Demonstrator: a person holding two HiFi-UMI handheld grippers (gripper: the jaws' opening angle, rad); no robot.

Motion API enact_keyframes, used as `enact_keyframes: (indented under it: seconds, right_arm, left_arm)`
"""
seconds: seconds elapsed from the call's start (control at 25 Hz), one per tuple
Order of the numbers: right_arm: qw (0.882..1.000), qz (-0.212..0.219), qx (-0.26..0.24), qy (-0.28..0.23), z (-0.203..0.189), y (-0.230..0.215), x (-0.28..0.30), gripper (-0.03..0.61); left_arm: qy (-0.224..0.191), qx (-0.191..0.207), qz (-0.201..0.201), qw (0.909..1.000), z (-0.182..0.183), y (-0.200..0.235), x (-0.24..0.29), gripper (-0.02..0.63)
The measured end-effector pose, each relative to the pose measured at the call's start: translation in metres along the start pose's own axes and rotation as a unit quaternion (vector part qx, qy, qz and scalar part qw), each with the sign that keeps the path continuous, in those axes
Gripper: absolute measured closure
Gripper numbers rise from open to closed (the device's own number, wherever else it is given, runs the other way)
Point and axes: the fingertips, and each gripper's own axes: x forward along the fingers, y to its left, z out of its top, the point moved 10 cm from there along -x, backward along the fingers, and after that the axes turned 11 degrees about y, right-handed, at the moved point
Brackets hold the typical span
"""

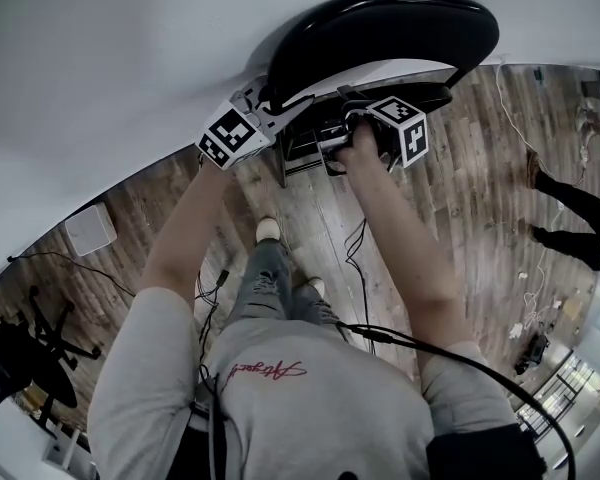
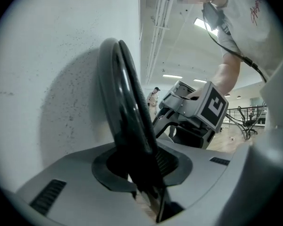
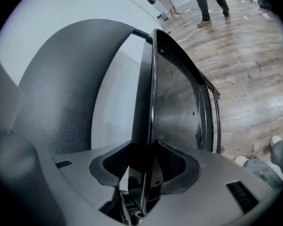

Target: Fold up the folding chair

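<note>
The black folding chair [image 1: 380, 33] stands folded flat and leans against the white wall. In the head view my left gripper [image 1: 275, 106] is at the left end of its curved top, and my right gripper [image 1: 345, 138] is just under it, on the middle. In the left gripper view the chair's thick black rim [image 2: 120, 93] runs between the jaws of my left gripper [image 2: 141, 166], which stand slightly apart around it. The right gripper [image 3: 144, 161] has the thin edge of the glossy seat panel [image 3: 174, 102] between its jaws, with a gap on both sides.
The white wall [image 1: 130, 58] lies right behind the chair. Below is wood floor [image 1: 460, 198] with my shoes [image 1: 268, 230], trailing cables, a white box [image 1: 90, 228] and a black office-chair base [image 1: 40, 343]. Another person's legs [image 1: 565, 213] stand at the right.
</note>
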Motion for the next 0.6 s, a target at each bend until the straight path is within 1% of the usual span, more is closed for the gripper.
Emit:
enact_keyframes:
  seconds: [0.08, 0.12, 0.2, 0.28, 0.4, 0.44, 0.48, 0.52, 0.56, 0.6]
  right_arm:
    - [1.000, 0.024, -0.010, -0.004, 0.000, -0.003, -0.001, 0.400]
    - [0.999, 0.040, -0.023, -0.009, -0.001, -0.006, -0.002, 0.396]
    - [0.995, 0.068, -0.067, -0.024, -0.004, -0.009, -0.006, 0.396]
    - [0.989, 0.086, -0.112, -0.053, -0.009, -0.014, -0.014, 0.393]
    - [0.977, 0.096, -0.150, -0.120, -0.014, -0.025, -0.031, 0.382]
    - [0.969, 0.098, -0.172, -0.145, -0.015, -0.029, -0.038, 0.382]
    - [0.958, 0.097, -0.208, -0.172, -0.016, -0.031, -0.048, 0.382]
    - [0.940, 0.098, -0.260, -0.197, -0.018, -0.032, -0.058, 0.382]
    - [0.916, 0.102, -0.322, -0.217, -0.022, -0.032, -0.070, 0.383]
    - [0.886, 0.109, -0.388, -0.230, -0.028, -0.030, -0.082, 0.389]
  left_arm:
    - [-0.015, -0.021, 0.018, 0.9995, -0.002, 0.004, -0.006, 0.448]
    - [-0.024, -0.034, 0.029, 0.9987, -0.005, 0.005, -0.010, 0.420]
    - [-0.039, -0.057, 0.053, 0.9962, -0.011, 0.000, -0.020, 0.406]
    - [-0.050, -0.078, 0.079, 0.9926, -0.020, -0.008, -0.031, 0.400]
    - [-0.061, -0.111, 0.124, 0.9842, -0.034, -0.020, -0.050, 0.396]
    - [-0.064, -0.122, 0.141, 0.9803, -0.037, -0.025, -0.056, 0.396]
    - [-0.069, -0.133, 0.158, 0.9760, -0.039, -0.030, -0.063, 0.396]
    - [-0.075, -0.143, 0.173, 0.9717, -0.039, -0.037, -0.070, 0.396]
    - [-0.081, -0.150, 0.184, 0.9679, -0.038, -0.045, -0.077, 0.396]
    - [-0.088, -0.156, 0.193, 0.9648, -0.035, -0.054, -0.083, 0.396]
